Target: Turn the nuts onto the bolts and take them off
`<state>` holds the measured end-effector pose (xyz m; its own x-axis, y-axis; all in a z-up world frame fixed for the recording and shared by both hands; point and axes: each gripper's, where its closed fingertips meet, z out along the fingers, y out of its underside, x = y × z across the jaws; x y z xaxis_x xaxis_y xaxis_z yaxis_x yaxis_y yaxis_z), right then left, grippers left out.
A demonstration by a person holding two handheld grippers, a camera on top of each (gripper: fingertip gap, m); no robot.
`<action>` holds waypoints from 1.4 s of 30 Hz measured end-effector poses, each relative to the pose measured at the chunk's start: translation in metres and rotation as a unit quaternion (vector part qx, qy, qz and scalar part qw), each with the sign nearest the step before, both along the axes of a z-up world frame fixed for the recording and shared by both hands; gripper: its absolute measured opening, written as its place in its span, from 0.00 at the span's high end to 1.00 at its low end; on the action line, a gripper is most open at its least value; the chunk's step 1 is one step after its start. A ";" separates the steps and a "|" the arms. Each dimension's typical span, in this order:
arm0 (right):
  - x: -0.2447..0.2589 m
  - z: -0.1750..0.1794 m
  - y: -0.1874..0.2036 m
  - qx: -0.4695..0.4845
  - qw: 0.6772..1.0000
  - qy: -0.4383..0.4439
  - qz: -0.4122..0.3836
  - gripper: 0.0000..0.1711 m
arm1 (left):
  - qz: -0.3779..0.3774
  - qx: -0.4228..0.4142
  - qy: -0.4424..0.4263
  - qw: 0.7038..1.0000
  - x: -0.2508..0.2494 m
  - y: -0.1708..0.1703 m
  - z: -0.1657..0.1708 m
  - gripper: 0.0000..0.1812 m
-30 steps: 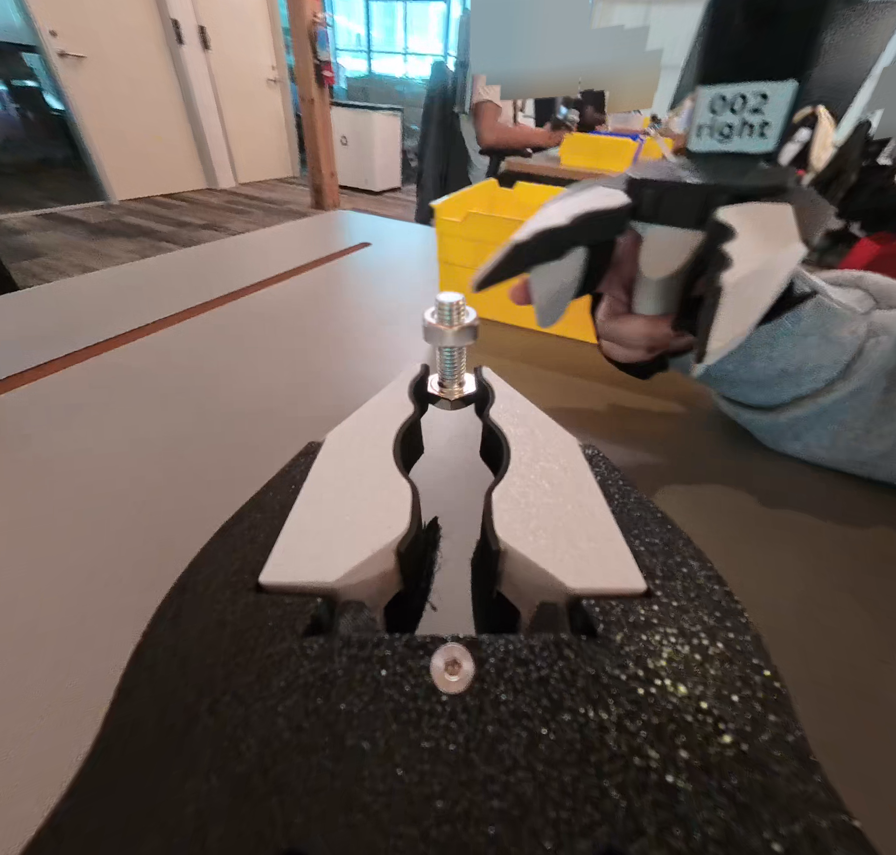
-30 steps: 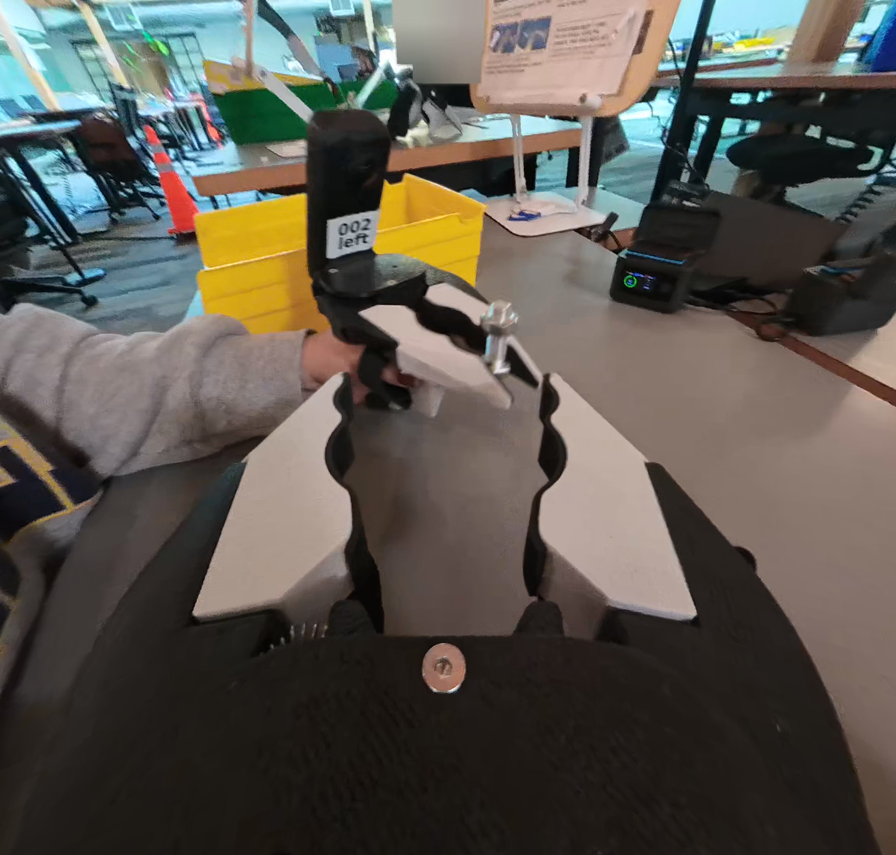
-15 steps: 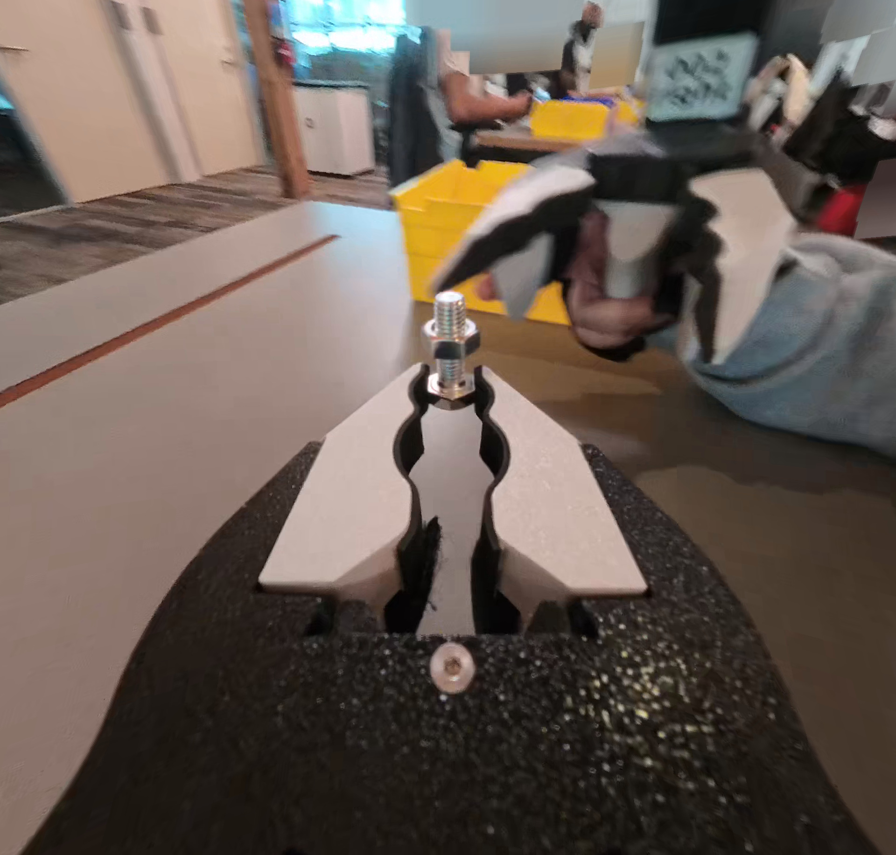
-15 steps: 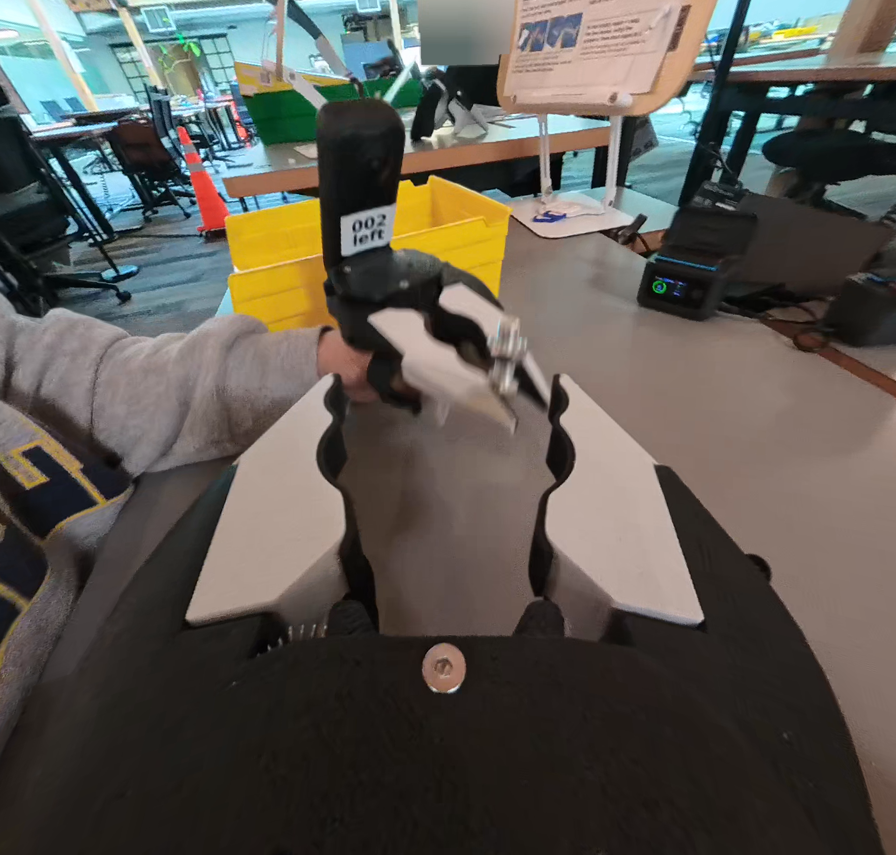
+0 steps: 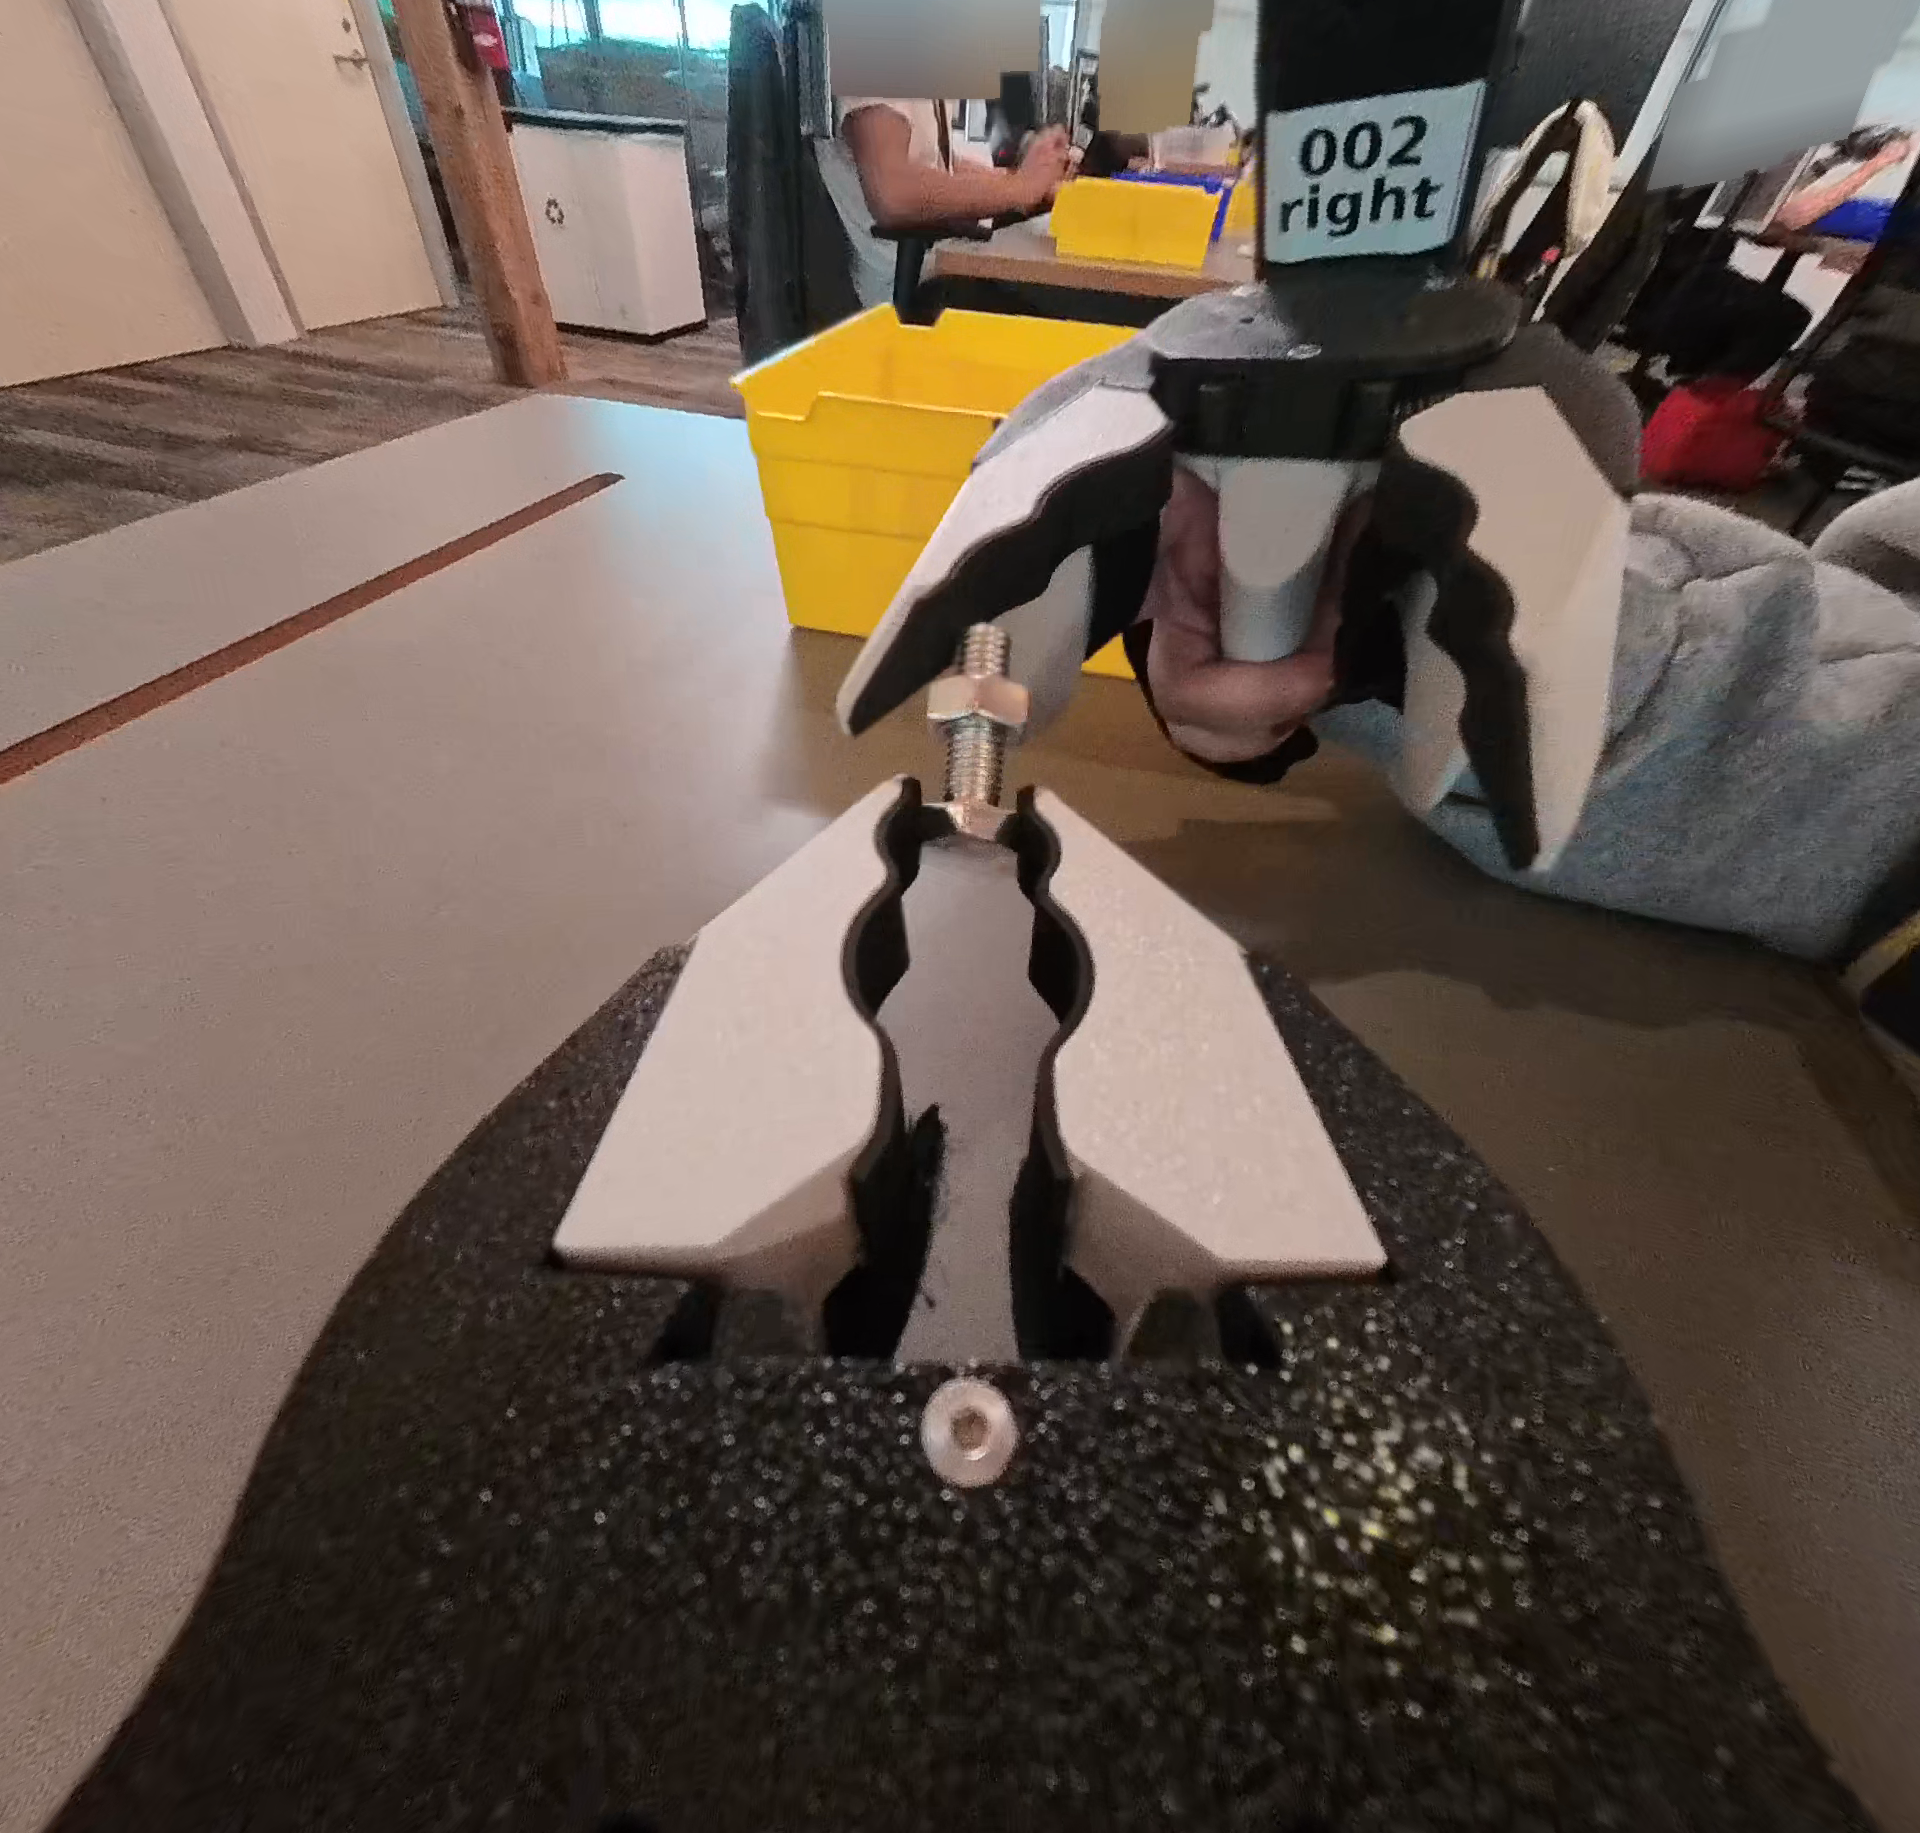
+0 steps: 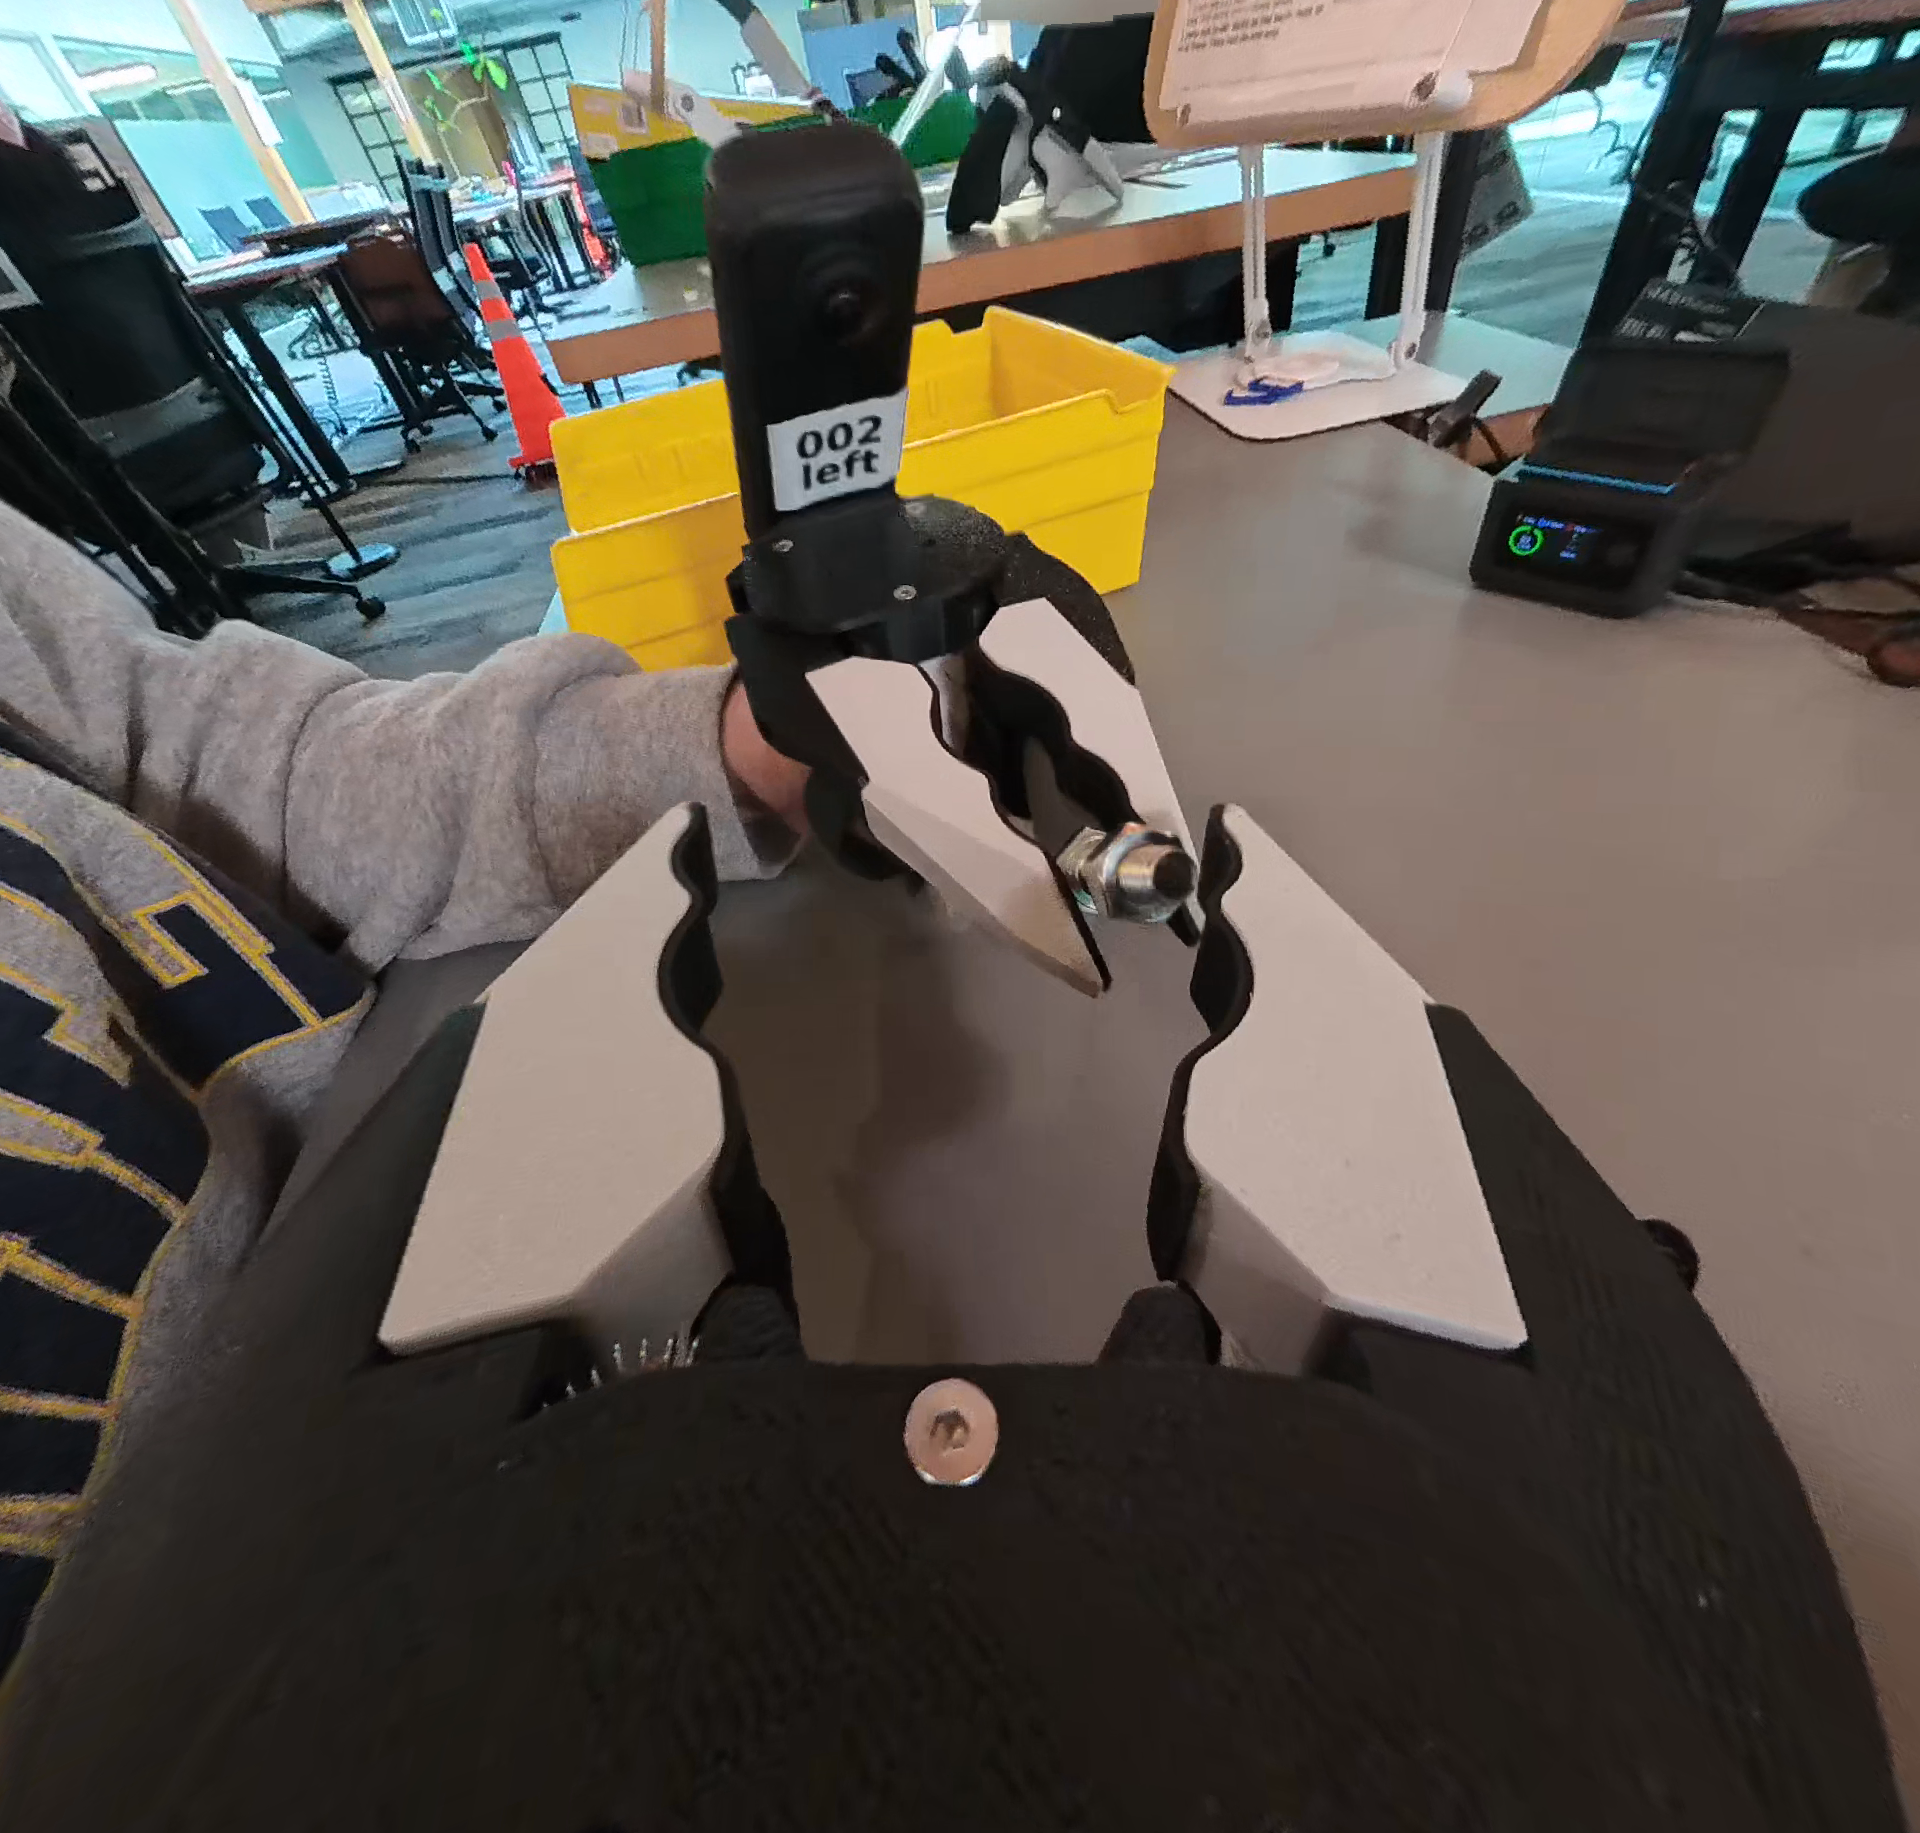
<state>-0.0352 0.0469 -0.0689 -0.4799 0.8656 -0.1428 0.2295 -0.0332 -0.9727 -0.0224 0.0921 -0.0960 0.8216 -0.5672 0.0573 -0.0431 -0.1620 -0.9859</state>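
Note:
My left gripper (image 5: 971,815) is shut on the head of a silver bolt (image 5: 971,760), which stands up from its fingertips. A silver hex nut (image 5: 977,708) sits on the thread near the tip. My right gripper (image 6: 956,833) is open and empty. In the right wrist view the bolt (image 6: 1132,874) points toward me, between my fingertips and close to the right finger (image 6: 1299,1077). In the left wrist view the right gripper's near finger (image 5: 997,557) hangs just behind the nut. I cannot tell whether it touches the nut.
A yellow bin (image 5: 883,474) stands on the grey table (image 5: 416,848) behind the grippers; it also shows in the right wrist view (image 6: 1049,453). A black device with a lit screen (image 6: 1579,536) and a sign stand (image 6: 1340,370) are at the right. A grey sleeve (image 6: 364,775) lies left.
The right gripper has come closer, so the bolt now lies between its open fingers. The left gripper has tilted the bolt toward the right gripper and still holds it.

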 end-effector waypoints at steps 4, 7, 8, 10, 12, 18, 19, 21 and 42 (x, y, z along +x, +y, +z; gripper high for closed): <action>-0.007 0.004 -0.003 -0.009 1.000 0.016 -0.009 0.42 | -0.017 0.052 -0.010 0.998 0.008 -0.005 0.016 0.91; -0.006 0.021 -0.002 -0.060 0.997 0.052 -0.009 0.42 | -0.016 0.113 -0.053 0.992 0.005 -0.010 0.039 0.91; -0.003 0.029 -0.003 -0.071 0.995 0.069 -0.002 0.42 | -0.013 0.121 -0.066 0.990 0.002 -0.012 0.043 0.91; 0.002 0.042 -0.005 -0.084 0.992 0.097 0.012 0.44 | -0.015 0.122 -0.080 0.989 -0.001 -0.012 0.045 0.91; 0.005 0.048 -0.012 -0.087 0.990 0.107 0.034 0.45 | -0.015 0.124 -0.082 0.989 0.000 -0.012 0.044 0.91; 0.019 0.044 -0.004 -0.088 0.990 0.100 0.044 0.55 | -0.022 0.167 -0.159 0.973 -0.014 -0.024 0.069 0.91; 0.017 0.049 -0.004 -0.091 0.989 0.110 0.042 0.52 | -0.033 0.158 -0.144 0.976 -0.006 -0.022 0.065 0.91; 0.012 0.058 -0.011 -0.093 0.987 0.124 0.051 0.47 | -0.055 0.144 -0.135 0.979 0.010 -0.020 0.060 0.91; 0.027 0.063 0.015 -0.129 0.981 0.145 0.024 0.71 | 0.017 0.174 -0.158 0.972 -0.031 -0.026 0.078 0.91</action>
